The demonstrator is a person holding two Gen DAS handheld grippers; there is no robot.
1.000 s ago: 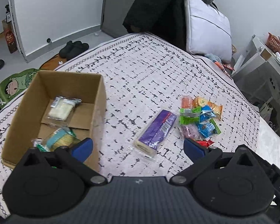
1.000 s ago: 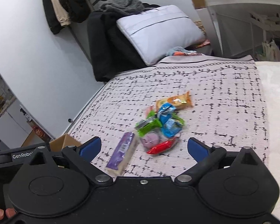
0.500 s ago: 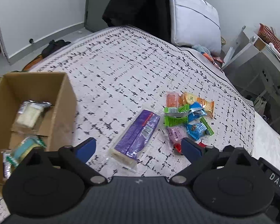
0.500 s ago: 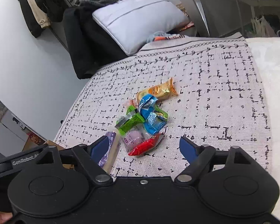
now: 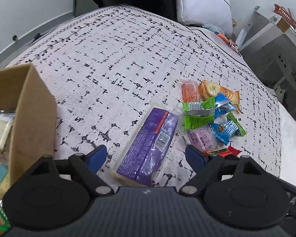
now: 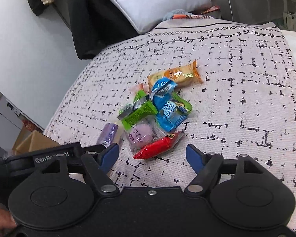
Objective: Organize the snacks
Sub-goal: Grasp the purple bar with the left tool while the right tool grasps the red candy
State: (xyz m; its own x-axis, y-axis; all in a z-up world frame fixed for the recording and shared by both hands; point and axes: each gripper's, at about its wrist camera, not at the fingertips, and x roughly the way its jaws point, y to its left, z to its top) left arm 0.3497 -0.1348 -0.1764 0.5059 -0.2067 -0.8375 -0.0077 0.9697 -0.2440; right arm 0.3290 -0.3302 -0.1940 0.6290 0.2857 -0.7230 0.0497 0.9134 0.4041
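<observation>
Both grippers have moved closer to the snacks since a second ago, and the cardboard box (image 5: 35, 106) has slid toward the left edge of the left wrist view.

A long purple snack packet (image 5: 149, 148) lies flat on the bed (image 5: 112, 59), its near end between the spread fingers of the left gripper (image 5: 146, 157), which grips nothing. Just right of it sits a small pile of wrapped snacks, touching and overlapping: a green packet (image 5: 197, 116), two blue packets (image 5: 225, 126), a pale pink one (image 5: 202, 138), a red one (image 5: 229, 151) at the near edge, and orange packets (image 5: 211, 89) at the far edge.

In the right wrist view, the right gripper (image 6: 153, 156) hangs just short of the same pile, its blue-tipped fingers (image 6: 194, 159) wide apart and empty, with the red packet (image 6: 157, 147) nearest and lying between them. The left gripper's black body shows at the lower left of this view.

The cardboard box stands on the bed to the left, well apart from the pile, with a few wrapped snacks (image 5: 0, 126) inside. A patterned white and black cover spreads over the bed. At the far end rest a white pillow (image 6: 154, 2) and dark clothing (image 6: 92, 19).
</observation>
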